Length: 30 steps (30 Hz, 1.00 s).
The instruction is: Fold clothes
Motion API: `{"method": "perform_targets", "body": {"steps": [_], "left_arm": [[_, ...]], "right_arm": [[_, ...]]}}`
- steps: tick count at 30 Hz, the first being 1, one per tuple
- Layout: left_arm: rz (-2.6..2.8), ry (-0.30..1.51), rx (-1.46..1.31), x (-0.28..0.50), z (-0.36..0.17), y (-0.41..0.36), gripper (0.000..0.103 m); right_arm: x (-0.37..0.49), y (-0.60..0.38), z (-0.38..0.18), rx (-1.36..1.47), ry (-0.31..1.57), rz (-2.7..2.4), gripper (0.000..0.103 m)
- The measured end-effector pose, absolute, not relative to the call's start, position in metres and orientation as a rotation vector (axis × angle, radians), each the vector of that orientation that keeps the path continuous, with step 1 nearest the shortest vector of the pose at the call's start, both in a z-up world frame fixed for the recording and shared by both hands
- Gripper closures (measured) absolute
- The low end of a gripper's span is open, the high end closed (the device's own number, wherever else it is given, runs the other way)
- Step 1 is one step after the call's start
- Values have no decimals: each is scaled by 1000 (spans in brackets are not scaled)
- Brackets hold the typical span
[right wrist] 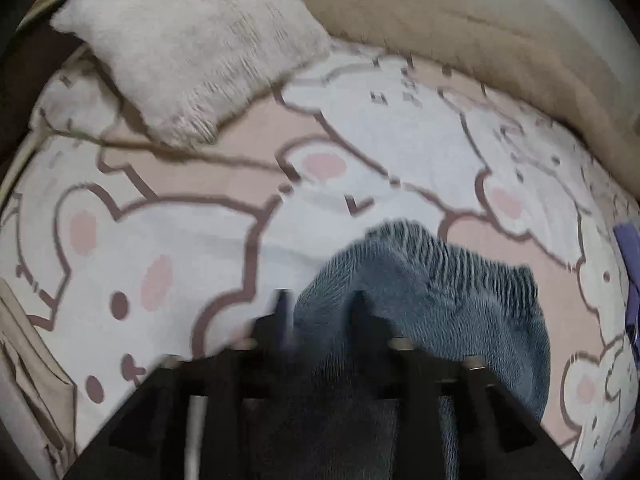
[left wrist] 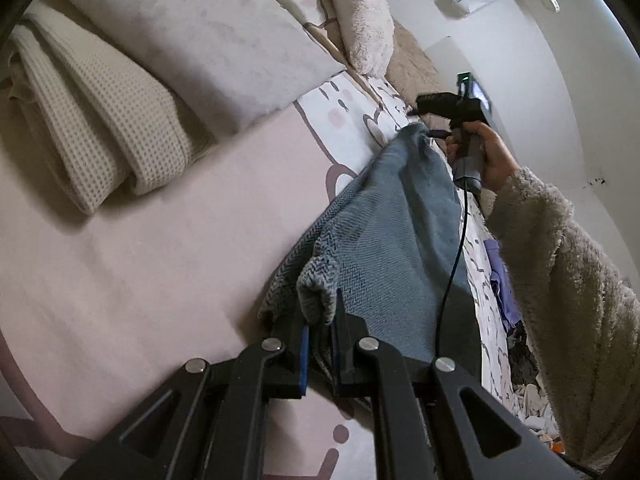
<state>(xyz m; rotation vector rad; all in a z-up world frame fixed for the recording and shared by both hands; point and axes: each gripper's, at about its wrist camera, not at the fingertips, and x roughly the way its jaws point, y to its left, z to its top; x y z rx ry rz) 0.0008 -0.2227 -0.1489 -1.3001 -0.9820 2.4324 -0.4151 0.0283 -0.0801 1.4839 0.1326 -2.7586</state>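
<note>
A blue-grey knit garment lies stretched across the bear-print bed sheet. In the left wrist view my left gripper is shut on its near corner, with a tuft of knit bunched up between the pads. My right gripper is at the garment's far corner, held by a hand in a fluffy sleeve. In the blurred right wrist view the right gripper has its fingers spread apart. The garment's edge lies loosely between and beyond them, and the pads do not press on it.
A folded cream waffle blanket and a grey pillow lie to the left on the bed. A fluffy white pillow and a tan blanket line the far side. Purple cloth lies at the bed's right edge.
</note>
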Motion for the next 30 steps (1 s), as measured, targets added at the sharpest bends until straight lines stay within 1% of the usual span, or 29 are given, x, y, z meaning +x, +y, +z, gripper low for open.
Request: {"method": "perform_targets", "body": {"steps": [1,2,4,10,13,17,21,24,26,28,30], "left_arm": [[2440,-970,-1305,1,-148,-222,95],[2449,-956,-1312,1,-147,-221,95],[2466,-925,-1327,2,-145,-218,95],[2522,-836,-1354,2,-143,-212,95],[2551,-789,-1366,1,-144,-208,94],[2615,-658,-1382,3,-136,-197,94],[2669,-549,-1388,0,-131,-184,94],[2698,-500,-1388,3,-126,-179,89],[2713,-478,-1383,5,-124,-176,81],[2743,-435,-1373,9,-120,-174,68],[2787,-387,-1356,15,-115,-173,64]], "right_arm": [[-411,31,-71,1435,123,-2789,21],[-407,34,-63,1402,110,-2805,20],[-390,48,-36,1336,77,-2804,20],[-292,99,24,1222,88,-2645,20],[-220,140,39,1205,43,-2565,20],[-129,194,45,1243,-90,-2482,20],[-58,219,28,1292,-146,-2417,20],[-14,223,1,1339,-180,-2394,20],[3,222,-26,1386,-273,-2332,20],[15,220,-59,1446,-429,-2242,20],[22,217,-90,1486,-644,-2132,20]]}}
